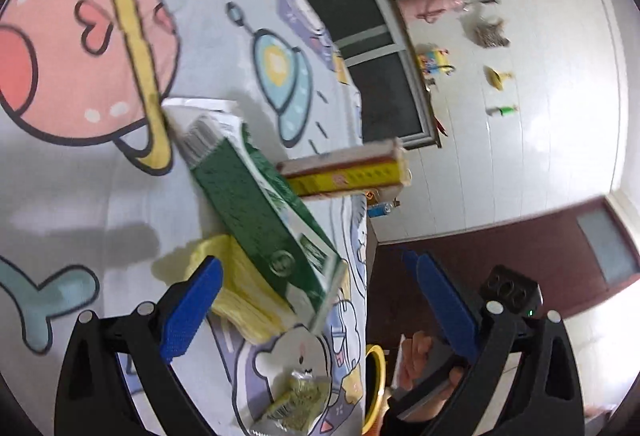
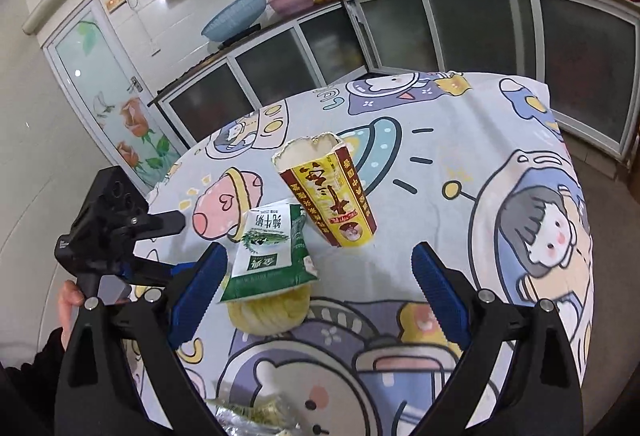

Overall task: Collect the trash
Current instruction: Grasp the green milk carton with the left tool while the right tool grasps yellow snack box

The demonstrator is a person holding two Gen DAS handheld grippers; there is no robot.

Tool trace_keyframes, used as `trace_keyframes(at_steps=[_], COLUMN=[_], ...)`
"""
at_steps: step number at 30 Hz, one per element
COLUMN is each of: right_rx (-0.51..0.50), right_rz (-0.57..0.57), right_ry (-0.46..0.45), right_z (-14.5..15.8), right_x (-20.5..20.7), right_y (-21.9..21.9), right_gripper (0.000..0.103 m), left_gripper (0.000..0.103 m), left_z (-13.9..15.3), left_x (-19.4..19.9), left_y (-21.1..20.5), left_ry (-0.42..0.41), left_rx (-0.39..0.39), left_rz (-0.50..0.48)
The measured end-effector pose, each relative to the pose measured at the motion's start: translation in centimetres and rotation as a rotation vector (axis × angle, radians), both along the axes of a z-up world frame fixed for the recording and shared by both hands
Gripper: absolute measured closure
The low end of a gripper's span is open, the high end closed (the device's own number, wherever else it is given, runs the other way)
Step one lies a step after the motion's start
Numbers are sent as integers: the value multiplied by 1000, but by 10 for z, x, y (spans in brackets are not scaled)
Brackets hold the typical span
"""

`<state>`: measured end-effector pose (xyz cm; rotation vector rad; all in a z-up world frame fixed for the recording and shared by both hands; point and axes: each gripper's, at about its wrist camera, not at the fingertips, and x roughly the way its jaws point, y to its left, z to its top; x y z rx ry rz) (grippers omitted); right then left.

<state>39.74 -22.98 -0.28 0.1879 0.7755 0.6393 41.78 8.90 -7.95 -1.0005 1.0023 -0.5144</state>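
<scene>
The green milk pouch (image 2: 272,248) lies mid-frame on the cartoon tablecloth (image 2: 460,139), propped on a yellow bag roll (image 2: 272,310), just ahead of the wide-spread, empty right gripper (image 2: 316,292), its long axis pointing away; the left gripper (image 1: 316,300) is equally wide.

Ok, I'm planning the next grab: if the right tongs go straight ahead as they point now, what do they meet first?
Probably the yellow carton, standing open-topped roughly between the open right tongs. The green milk pouch sits nearer but off toward the left finger; depth is unclear.
</scene>
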Motion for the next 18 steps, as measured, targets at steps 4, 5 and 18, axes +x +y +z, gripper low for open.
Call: trace_keyframes(at_steps=[4,5,18], right_rx=[-2,-10,-159], right_rz=[-3,-1,81], right_ry=[-3,-8,-51], right_z=[-4,-4,-18], right_x=[11,13,41], right_y=[5,8,46], right_gripper=[13,13,13], left_gripper=[9,9,9], left_z=[-4,-5,-26], left_x=[16,19,56], left_y=[2,3,3], left_ry=[10,12,60], left_rx=[-2,-7,-66], left_rz=[17,23,67])
